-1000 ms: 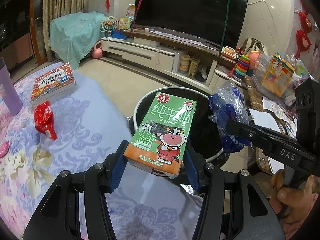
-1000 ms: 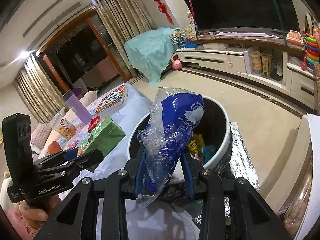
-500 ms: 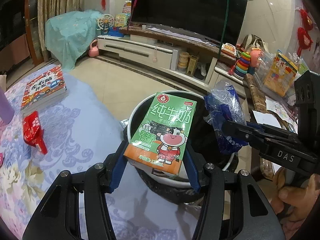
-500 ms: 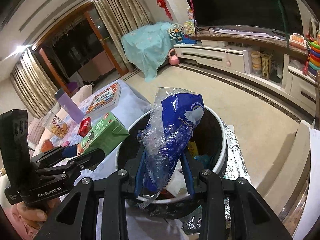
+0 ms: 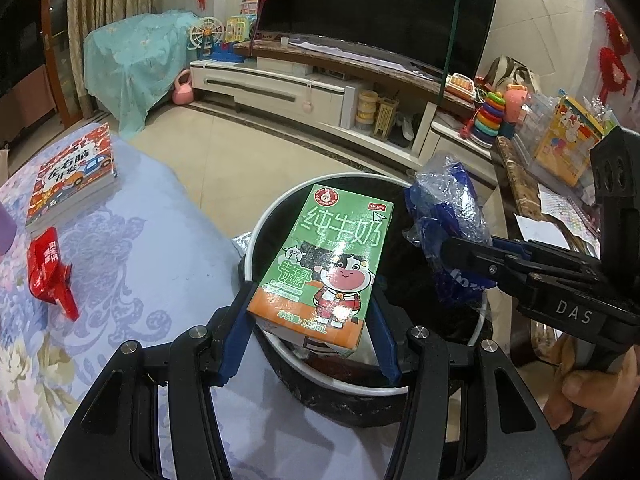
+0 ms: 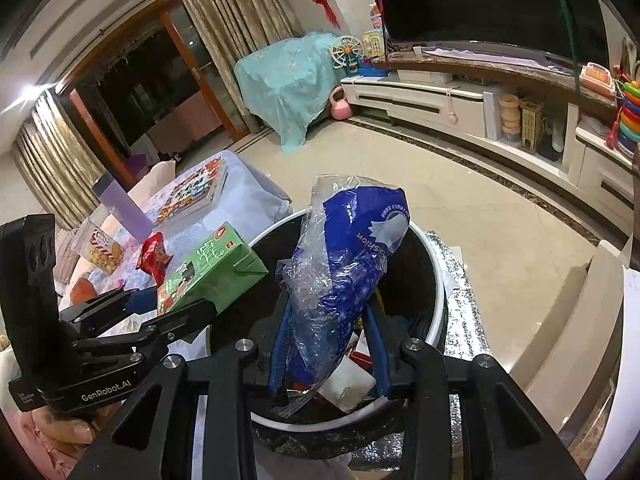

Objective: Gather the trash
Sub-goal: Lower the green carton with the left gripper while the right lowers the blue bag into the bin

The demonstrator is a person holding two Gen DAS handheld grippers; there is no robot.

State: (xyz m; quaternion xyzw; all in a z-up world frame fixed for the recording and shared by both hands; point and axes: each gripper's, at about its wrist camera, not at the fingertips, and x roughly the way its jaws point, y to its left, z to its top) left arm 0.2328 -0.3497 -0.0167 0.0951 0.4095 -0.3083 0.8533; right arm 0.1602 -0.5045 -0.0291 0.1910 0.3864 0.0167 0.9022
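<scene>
Now both grippers are sitting further over the round trash bin (image 5: 256, 240) than a second ago; its white rim is filling more of each view.

Left gripper (image 5: 312, 336): jaws clamped on the green milk carton (image 5: 324, 264), blue pads pressing its two long sides. Carton is lying face-up above the bin's near rim, long axis pointing away from the gripper.

Right gripper (image 6: 328, 344): jaws nearly together, pinching the blue plastic bag (image 6: 348, 264), which is standing up and leaning right over the bin's opening.

Remaining on the floral tablecloth (image 5: 120, 264): red wrapper (image 5: 48, 272), book (image 5: 72, 180).
</scene>
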